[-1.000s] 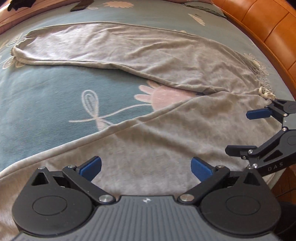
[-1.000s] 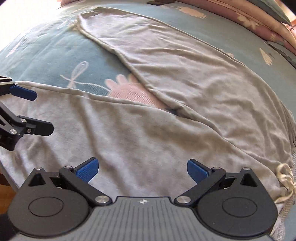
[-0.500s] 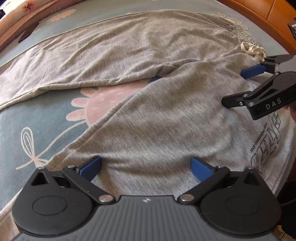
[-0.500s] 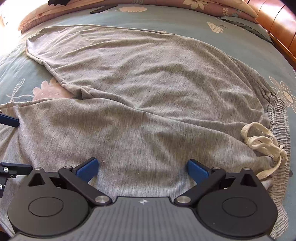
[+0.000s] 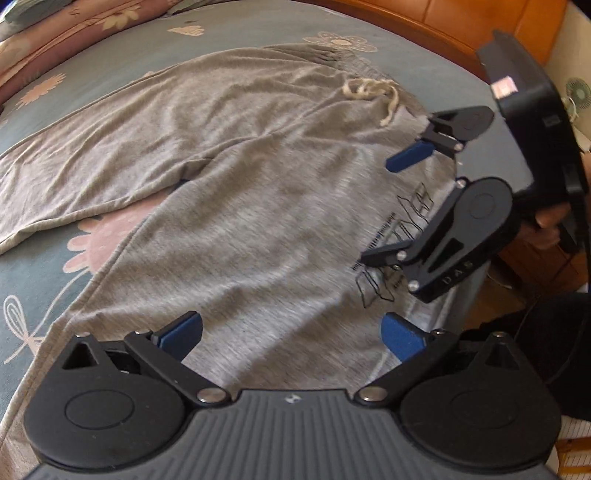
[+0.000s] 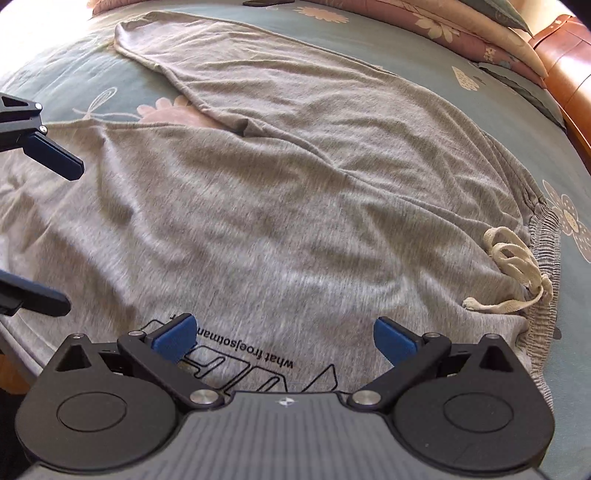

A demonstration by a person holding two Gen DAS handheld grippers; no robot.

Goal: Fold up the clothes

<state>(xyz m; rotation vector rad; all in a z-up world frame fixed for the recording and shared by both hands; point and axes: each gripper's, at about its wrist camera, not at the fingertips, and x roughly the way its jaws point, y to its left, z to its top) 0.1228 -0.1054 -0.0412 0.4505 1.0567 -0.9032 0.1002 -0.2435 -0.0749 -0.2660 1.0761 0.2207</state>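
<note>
Grey sweatpants (image 5: pixel 240 221) lie spread on the bed, legs splayed apart, with a cream drawstring (image 5: pixel 369 90) at the gathered waistband. Black printed lettering (image 5: pixel 391 251) marks the near hip. My left gripper (image 5: pixel 291 334) hovers open just above the near leg's thigh, nothing between its blue pads. My right gripper (image 5: pixel 388 206) is open over the lettering, close to the waistband. From the right wrist, the right gripper (image 6: pixel 284 338) stands open above the print (image 6: pixel 258 363). There the sweatpants (image 6: pixel 277 203) stretch away, the drawstring (image 6: pixel 517 266) is at right and the left gripper (image 6: pixel 51 225) at the left edge.
The bed sheet (image 6: pixel 66 85) is blue-green with pink flower prints. A wooden bed frame (image 5: pixel 424 22) curves along the far side, and pink bedding (image 6: pixel 443 26) is piled behind. A hand (image 5: pixel 550 218) holds the right gripper's handle. The mattress edge drops off near the waistband.
Both views have swung from the legs toward the waistband. The grippers now hang over the printed hip, closer together. Both stayed open.
</note>
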